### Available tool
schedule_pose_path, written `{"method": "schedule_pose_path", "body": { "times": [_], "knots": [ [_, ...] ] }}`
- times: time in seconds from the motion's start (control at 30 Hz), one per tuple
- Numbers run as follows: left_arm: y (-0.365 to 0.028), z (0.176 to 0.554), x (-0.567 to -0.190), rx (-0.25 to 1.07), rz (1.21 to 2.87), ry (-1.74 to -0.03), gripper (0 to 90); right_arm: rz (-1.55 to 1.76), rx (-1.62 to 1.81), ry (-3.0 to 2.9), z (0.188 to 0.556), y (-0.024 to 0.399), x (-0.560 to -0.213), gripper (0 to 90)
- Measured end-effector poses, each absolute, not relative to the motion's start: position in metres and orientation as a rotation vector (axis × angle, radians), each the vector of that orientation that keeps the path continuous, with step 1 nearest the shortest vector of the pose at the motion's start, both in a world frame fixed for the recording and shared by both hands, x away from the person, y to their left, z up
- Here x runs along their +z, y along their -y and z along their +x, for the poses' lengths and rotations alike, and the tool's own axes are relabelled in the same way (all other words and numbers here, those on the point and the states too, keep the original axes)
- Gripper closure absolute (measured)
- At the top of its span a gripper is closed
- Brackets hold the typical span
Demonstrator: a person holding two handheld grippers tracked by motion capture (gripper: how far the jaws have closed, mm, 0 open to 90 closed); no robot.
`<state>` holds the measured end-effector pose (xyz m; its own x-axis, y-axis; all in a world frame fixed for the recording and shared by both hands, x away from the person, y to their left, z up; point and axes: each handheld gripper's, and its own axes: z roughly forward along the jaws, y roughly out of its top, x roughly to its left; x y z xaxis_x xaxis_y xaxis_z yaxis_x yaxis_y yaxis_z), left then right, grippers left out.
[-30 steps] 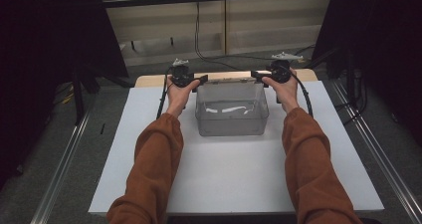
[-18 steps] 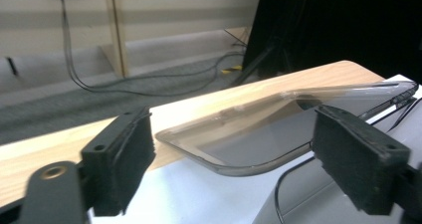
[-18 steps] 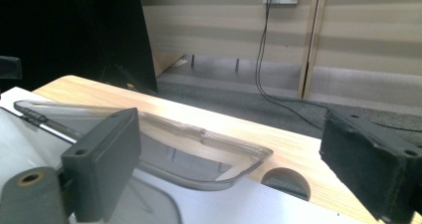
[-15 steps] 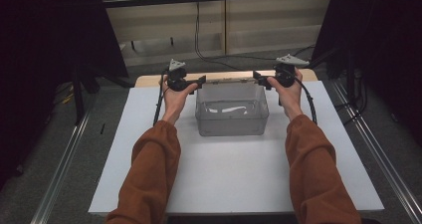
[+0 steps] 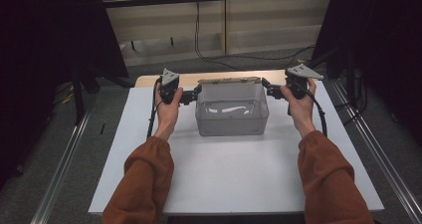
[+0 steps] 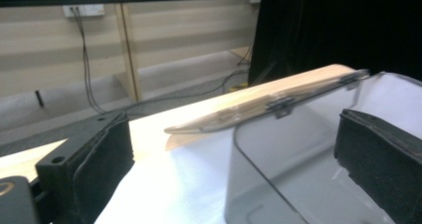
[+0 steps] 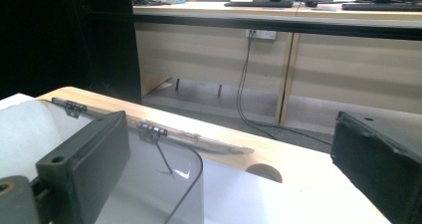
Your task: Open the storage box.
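Nearest in the high view were two sleeves, reaching over the white table [image 5: 234, 179] to either end of a clear box [image 5: 232, 110].

The left gripper [image 5: 191, 95] sat just beside the box's left end wall. In the left gripper view its jaws stood spread, one on each side of that wall's upper corner [image 6: 298, 159], closed on nothing; whether a pad touched the plastic could not be told.

The right gripper [image 5: 267, 88] sat at the box's right end. In the right gripper view its jaws also stood wide apart, with the box's rounded corner [image 7: 169, 184] just beside the near jaw and bare table under the other (a semicircular notch [image 7: 263, 172] showed in the wooden tabletop beyond).

Between the grippers the box rested flat on the table, mouth up. Its lid [image 5: 229, 80] lay hinged back past the far rim, and two small hinges [image 7: 152, 130] showed on that edge.

By its look the box was thin, stiff plastic, apparently empty, though glare on the walls made that uncertain. It should be light, but smooth and slippery, and the walls would likely flex or crack under a hard squeeze. The best hold seemed to be the top rim of each end wall, one jaw inside and one outside, both ends lifted evenly so the loose lid would not swing.

Farthest off were wall cables [image 5: 197, 30] and cabinet panels.
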<state>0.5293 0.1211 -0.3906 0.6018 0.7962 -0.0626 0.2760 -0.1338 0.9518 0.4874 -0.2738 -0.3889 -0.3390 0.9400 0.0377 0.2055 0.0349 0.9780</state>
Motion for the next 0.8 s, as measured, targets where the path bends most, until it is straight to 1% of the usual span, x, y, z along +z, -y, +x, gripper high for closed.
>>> {"method": "schedule_pose_path", "body": {
  "times": [0.1,0.2,0.3,0.4,0.67,0.73,0.77,0.8],
  "knots": [
    [-0.125,0.519,-0.39,0.576,1.665,-0.888,1.6,1.173,1.343,-1.619,0.477,0.275,-0.39,0.3],
    [-0.128,0.504,-0.392,0.553,1.645,-0.879,1.6,1.167,1.336,-1.615,0.467,0.277,-0.394,0.3],
    [-0.13,0.496,-0.394,0.522,1.633,-0.855,1.5,1.165,1.332,-1.611,0.459,0.278,-0.396,0.0],
    [-0.133,0.485,-0.395,0.553,1.629,-0.855,1.2,1.164,1.326,-1.607,0.445,0.28,-0.399,0.0],
    [-0.143,0.457,-0.396,0.536,1.639,-0.815,1.6,1.142,1.303,-1.605,0.424,0.28,-0.402,0.4],
    [-0.151,0.445,-0.398,0.571,1.644,-0.807,2.0,1.133,1.304,-1.604,0.413,0.279,-0.403,0.5],
    [-0.151,0.445,-0.398,0.571,1.644,-0.807,2.0,1.133,1.304,-1.604,0.413,0.279,-0.403,0.5],
    [-0.154,0.443,-0.399,0.572,1.641,-0.807,2.0,1.125,1.293,-1.596,0.405,0.279,-0.404,0.4]
  ]
}}
